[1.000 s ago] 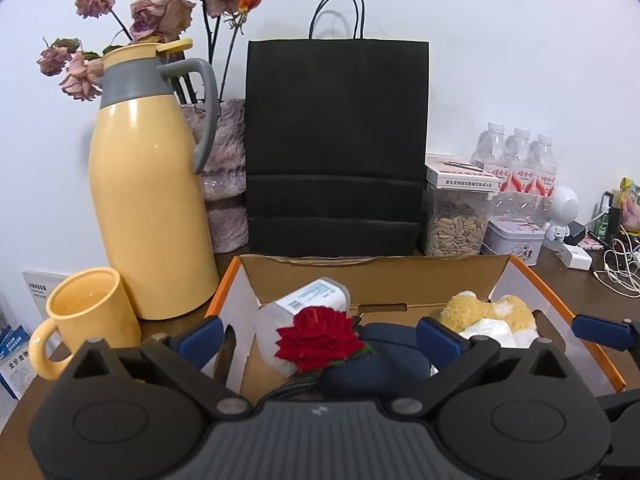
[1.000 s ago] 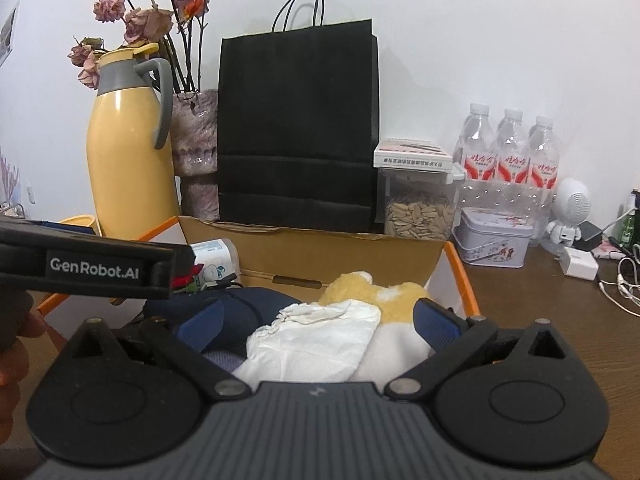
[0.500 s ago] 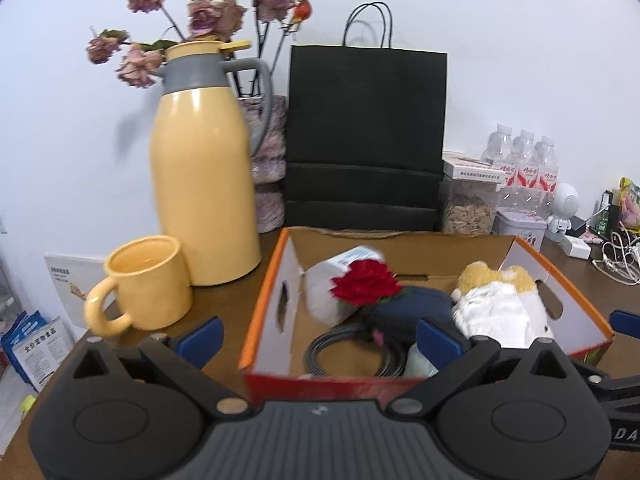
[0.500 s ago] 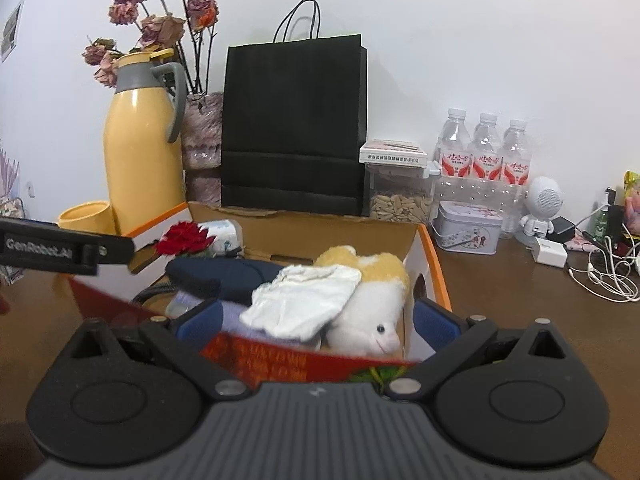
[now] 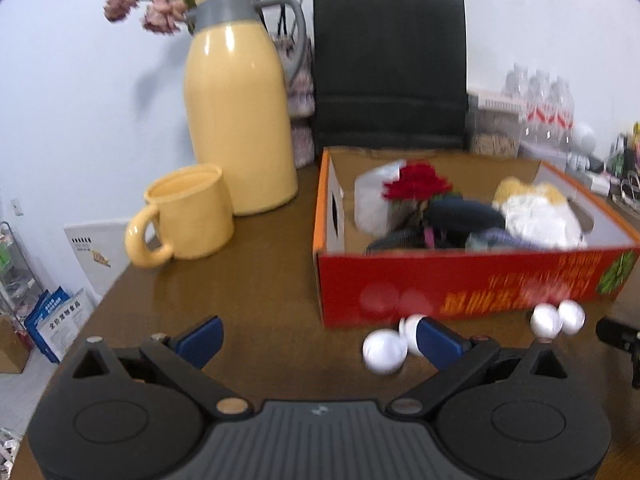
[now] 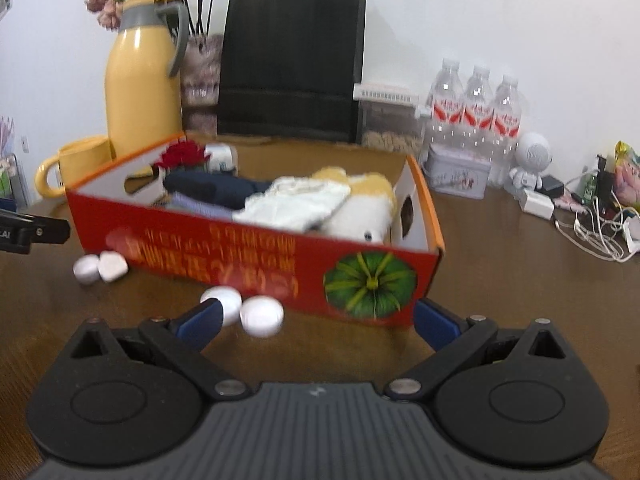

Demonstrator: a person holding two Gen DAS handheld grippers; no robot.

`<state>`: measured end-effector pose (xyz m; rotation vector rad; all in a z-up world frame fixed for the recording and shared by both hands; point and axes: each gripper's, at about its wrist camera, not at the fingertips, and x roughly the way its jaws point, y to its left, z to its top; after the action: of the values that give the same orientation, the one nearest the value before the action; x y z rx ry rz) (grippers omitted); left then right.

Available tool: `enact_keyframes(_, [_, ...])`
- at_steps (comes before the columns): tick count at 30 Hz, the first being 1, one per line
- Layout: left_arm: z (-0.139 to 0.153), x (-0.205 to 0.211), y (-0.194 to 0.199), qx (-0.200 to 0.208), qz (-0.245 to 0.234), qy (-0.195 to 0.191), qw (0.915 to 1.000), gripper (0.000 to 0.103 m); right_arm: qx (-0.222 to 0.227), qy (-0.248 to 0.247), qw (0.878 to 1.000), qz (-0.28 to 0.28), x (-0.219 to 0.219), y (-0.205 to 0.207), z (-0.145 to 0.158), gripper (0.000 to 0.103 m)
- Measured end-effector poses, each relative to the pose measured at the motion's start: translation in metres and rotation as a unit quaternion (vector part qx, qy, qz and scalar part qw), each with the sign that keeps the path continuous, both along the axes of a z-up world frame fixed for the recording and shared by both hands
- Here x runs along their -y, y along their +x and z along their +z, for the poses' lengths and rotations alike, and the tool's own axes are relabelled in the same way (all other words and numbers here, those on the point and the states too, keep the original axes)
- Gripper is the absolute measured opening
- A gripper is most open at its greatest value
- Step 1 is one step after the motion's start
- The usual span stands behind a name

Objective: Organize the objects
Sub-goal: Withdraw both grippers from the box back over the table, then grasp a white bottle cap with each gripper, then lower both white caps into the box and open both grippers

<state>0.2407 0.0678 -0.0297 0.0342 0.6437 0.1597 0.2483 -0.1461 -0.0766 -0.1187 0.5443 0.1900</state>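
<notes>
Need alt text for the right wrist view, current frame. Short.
An open red cardboard box packed with a plush toy, cloths and a red rose sits on a brown table, with four small white round objects on the table in front of it. The right gripper is open and empty in the foreground.

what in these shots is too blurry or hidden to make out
- Red box front lettering: motion blur, both views.
- Things low in the box: covered by the red flower, dark cloth and plush toy.
- White round pieces: too blurred to identify.
- Left gripper, right gripper: open, empty.
</notes>
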Motion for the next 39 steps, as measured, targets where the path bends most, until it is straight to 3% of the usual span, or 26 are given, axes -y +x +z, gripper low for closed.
enact_keyframes(7, [-0.026,0.003,0.014,-0.059,-0.004,0.006,0.9983,0.103,-0.037,-0.017,0.999,-0.001,-0.007,0.011,-0.016,0.099])
enact_keyframes(15, [-0.031,0.000,0.023,-0.051,0.002,-0.005,0.9987,0.102,-0.057,0.008,0.998,0.006,-0.012,0.025,-0.021,0.083])
enact_keyframes(21, [-0.030,0.002,0.025,-0.039,-0.014,-0.018,0.9990,0.085,-0.058,0.022,0.998,0.020,-0.017,0.029,-0.020,0.065])
enact_keyframes(23, [-0.029,0.005,0.023,-0.034,-0.026,-0.024,0.9988,0.064,-0.056,0.024,0.998,0.022,-0.018,0.030,-0.020,0.058])
enact_keyframes(24, [-0.028,0.005,0.022,-0.031,-0.032,-0.030,0.9985,0.055,-0.055,0.025,0.998,0.023,-0.018,0.030,-0.019,0.050])
enact_keyframes(25, [-0.027,0.006,0.022,-0.029,-0.038,-0.034,0.9983,0.034,-0.054,0.027,0.998,0.025,-0.019,0.030,-0.019,0.043])
enact_keyframes(26, [-0.026,0.007,0.021,-0.027,-0.041,-0.034,0.9982,0.027,-0.053,0.027,0.998,0.026,-0.019,0.030,-0.019,0.034])
enact_keyframes(27, [-0.025,0.008,0.020,-0.025,-0.042,-0.033,0.9983,0.027,-0.052,0.028,0.998,0.028,-0.020,0.030,-0.019,0.029])
enact_keyframes(32, [-0.021,0.009,0.012,-0.008,-0.036,-0.035,0.9987,0.027,-0.042,0.039,0.998,0.032,-0.017,0.023,-0.016,0.029])
enact_keyframes(39, [0.008,0.021,-0.010,0.048,-0.053,-0.025,0.9971,0.027,0.002,0.056,0.997,0.045,-0.013,0.001,0.007,0.029])
